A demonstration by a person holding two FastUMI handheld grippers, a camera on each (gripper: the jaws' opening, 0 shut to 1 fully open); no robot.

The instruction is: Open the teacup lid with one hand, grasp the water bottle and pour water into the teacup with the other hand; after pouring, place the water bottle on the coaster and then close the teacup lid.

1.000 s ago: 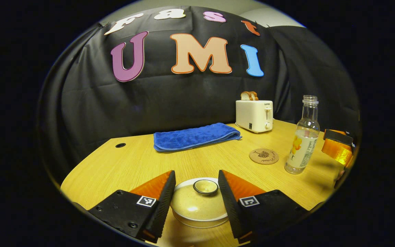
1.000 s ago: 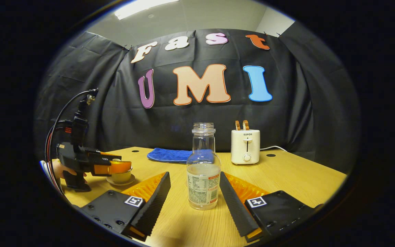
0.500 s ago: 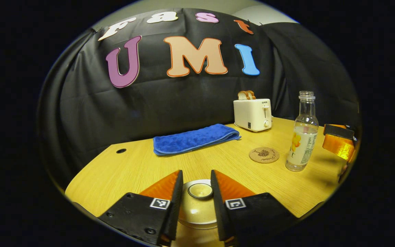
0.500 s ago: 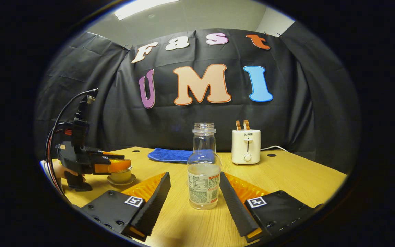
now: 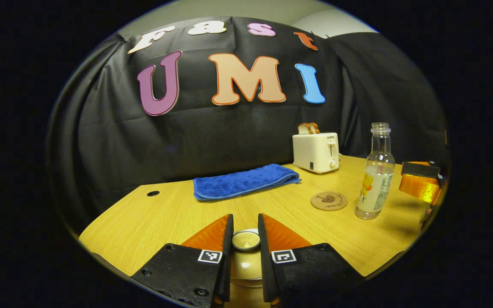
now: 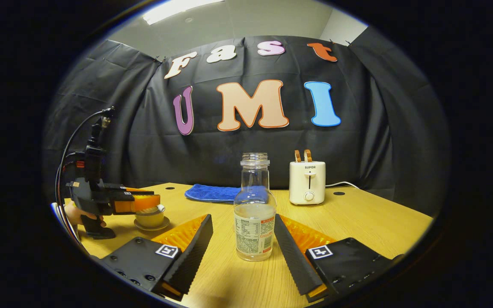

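My left gripper [image 5: 245, 222] is shut on the round knob of the cream teacup lid [image 5: 245, 240]. In the right gripper view the left gripper [image 6: 146, 202] holds the lid just over the rim of the teacup [image 6: 150, 219], which stands on its saucer at the table's left. The open clear water bottle [image 6: 253, 231], part full, stands upright between the fingers of my right gripper [image 6: 243, 220], which is open with a gap on each side. The bottle [image 5: 375, 179] stands just right of the round cork coaster [image 5: 329, 200], with the right gripper [image 5: 420, 188] beside it.
A folded blue towel [image 5: 244, 182] lies at the back middle of the wooden table [image 5: 156, 218]. A white toaster [image 5: 316, 152] with bread in it stands at the back right, behind the coaster. A hand [image 6: 75, 214] holds the left gripper at the table's left edge.
The left gripper's fingers closed from wide apart onto the lid's knob and then rose slightly with it. The right gripper and the bottle stayed put.
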